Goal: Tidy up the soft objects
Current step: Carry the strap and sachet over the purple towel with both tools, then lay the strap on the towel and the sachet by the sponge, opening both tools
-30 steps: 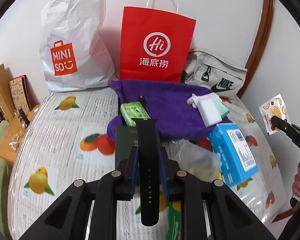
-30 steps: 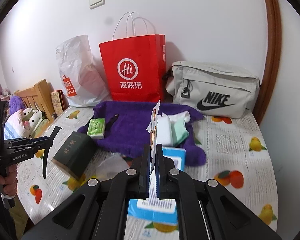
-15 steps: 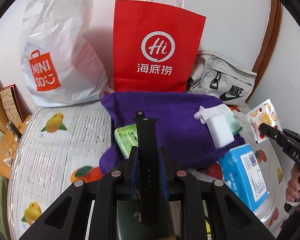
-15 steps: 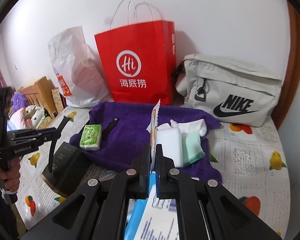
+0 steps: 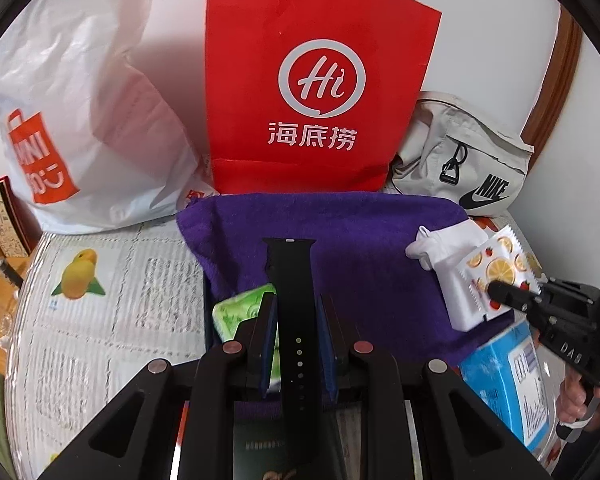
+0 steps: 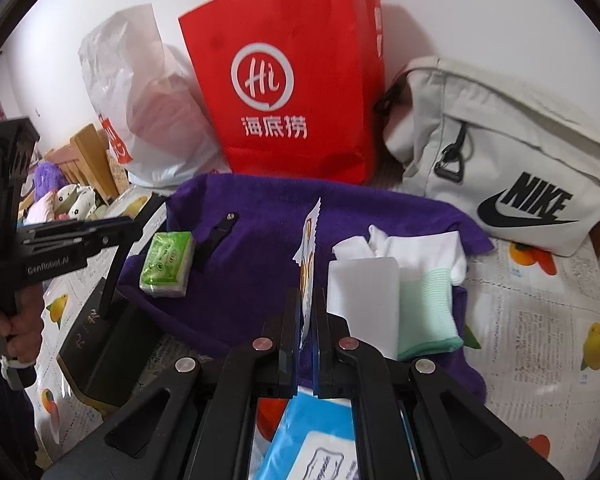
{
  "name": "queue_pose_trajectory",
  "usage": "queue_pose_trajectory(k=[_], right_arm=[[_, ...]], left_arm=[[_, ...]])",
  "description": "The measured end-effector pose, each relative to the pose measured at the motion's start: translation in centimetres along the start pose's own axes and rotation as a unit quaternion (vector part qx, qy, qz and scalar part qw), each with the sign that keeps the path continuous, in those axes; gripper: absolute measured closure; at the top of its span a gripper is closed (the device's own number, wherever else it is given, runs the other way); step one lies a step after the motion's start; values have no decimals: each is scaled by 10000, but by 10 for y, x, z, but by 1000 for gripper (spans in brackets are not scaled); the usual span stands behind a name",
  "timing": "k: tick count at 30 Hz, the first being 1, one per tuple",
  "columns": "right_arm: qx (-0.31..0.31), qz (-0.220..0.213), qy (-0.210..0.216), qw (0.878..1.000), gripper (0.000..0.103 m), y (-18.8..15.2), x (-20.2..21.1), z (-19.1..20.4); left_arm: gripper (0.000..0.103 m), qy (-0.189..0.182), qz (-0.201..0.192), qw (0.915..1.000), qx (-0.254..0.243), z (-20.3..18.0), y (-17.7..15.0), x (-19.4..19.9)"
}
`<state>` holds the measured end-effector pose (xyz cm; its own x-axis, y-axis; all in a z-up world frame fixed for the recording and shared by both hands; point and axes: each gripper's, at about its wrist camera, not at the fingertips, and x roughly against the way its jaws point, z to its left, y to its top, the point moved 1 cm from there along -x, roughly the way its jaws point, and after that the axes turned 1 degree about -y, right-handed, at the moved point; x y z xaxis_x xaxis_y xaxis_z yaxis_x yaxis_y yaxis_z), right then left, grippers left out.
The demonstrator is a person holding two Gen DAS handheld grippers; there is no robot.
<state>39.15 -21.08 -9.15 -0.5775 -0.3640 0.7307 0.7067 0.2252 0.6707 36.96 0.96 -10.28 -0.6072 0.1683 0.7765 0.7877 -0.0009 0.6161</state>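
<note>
The left gripper (image 5: 296,344) is closed on a black watch strap (image 5: 294,300), and the right gripper (image 6: 309,312) is closed on a fruit-print sachet (image 6: 309,248), both above the purple towel (image 6: 260,240).

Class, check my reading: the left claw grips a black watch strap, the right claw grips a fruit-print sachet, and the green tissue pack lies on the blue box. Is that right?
Not quite. The green tissue pack lies on the purple towel, not on the blue box, as the right wrist view shows. The left claw does grip the black watch strap, and the right claw the fruit-print sachet.
</note>
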Motion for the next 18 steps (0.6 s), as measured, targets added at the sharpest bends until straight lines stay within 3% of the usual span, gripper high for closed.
queue_pose_trajectory(k=[10,18], right_arm=[[12,408,77,9991,99,2,-32,-4],[10,744,34,9972,98,0,-52,-6]], left_arm=[[84,-100,62,9999,-27,-5,23,-27],[84,-84,230,9997,10,-4,23,-49]])
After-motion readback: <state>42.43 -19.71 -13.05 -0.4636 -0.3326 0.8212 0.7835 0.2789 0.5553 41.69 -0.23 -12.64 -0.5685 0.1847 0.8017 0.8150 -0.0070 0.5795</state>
